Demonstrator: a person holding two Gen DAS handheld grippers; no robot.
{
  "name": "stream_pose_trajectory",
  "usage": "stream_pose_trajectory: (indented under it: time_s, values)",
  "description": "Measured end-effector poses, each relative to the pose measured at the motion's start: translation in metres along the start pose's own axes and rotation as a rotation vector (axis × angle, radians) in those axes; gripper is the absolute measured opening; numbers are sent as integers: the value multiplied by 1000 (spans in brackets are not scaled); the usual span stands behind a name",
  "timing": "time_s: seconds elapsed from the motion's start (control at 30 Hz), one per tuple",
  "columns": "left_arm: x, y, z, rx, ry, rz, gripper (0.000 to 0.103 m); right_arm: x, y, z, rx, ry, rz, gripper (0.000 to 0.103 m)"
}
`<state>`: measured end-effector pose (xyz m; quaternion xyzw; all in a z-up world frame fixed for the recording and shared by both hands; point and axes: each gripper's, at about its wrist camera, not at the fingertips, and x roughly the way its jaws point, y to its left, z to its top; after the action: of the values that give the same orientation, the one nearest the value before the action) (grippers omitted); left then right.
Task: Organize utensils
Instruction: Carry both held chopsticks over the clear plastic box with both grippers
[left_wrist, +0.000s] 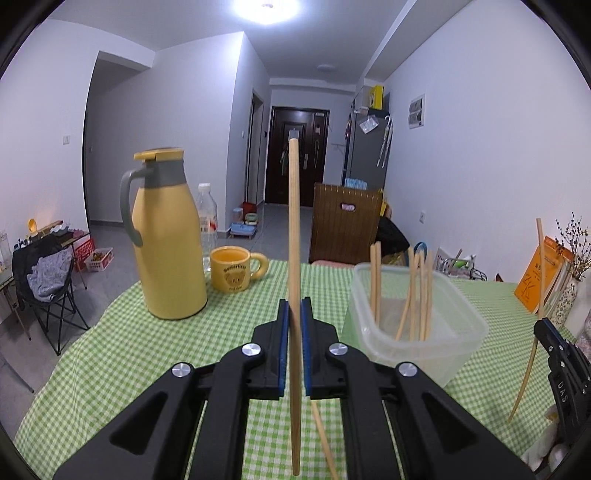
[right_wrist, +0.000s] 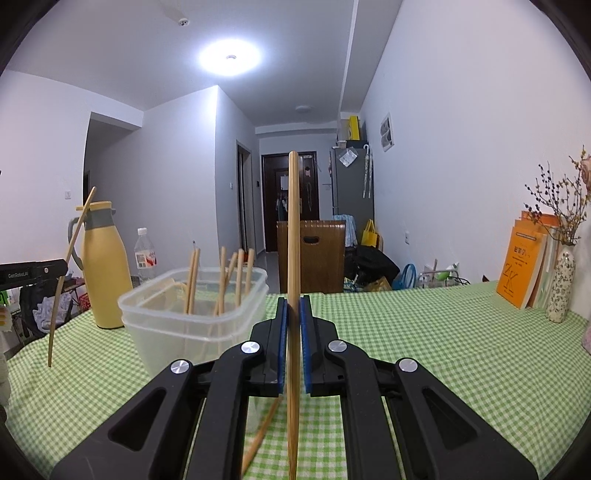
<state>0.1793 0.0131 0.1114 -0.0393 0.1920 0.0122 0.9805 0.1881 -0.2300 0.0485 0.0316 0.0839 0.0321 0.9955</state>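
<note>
With several thin bamboo chopsticks (right_wrist: 221, 284) already upright in the clear plastic tub (right_wrist: 192, 325), each claw, left (left_wrist: 294, 306) and right (right_wrist: 294, 304), is clamped on another chopstick beside that tub, and one loose chopstick (right_wrist: 258, 439) lies near it on the green-checked worktop (right_wrist: 424, 350).

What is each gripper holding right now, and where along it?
Left gripper pinches a chopstick near mid-length; right gripper pinches another chopstick likewise, both upright.
</note>
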Motion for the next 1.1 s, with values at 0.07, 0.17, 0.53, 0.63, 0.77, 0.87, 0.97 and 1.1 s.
stream_pose_trajectory:
  time_s: [0.07, 0.17, 0.53, 0.63, 0.77, 0.87, 0.97, 1.1]
  values:
    - [-3, -3, 5, 2, -16, -1, 4, 0, 3, 6, 0, -14, 8, 7]
    - [-7, -8, 13, 6, -37, -12, 4, 2, 7, 13, 0, -30, 22, 7]
    - [-14, -27, 41, 6, -96, -66, 4, 14, 25, 40, -5, -64, 61, 7]
    - [-14, -34, 45, 17, -114, -74, 4, 20, 29, 47, 3, -68, 73, 7]
    - [-12, -41, 49, 19, -119, -90, 4, 27, 31, 54, 16, -70, 89, 7]
    - [-9, -45, 55, 22, -129, -102, 4, 31, 35, 60, 20, -79, 101, 7]
    - [-6, -49, 62, 15, -140, -117, 4, 36, 38, 65, 21, -85, 113, 7]
    - [1, -53, 69, 3, -159, -133, 4, 44, 43, 71, 24, -90, 129, 7]
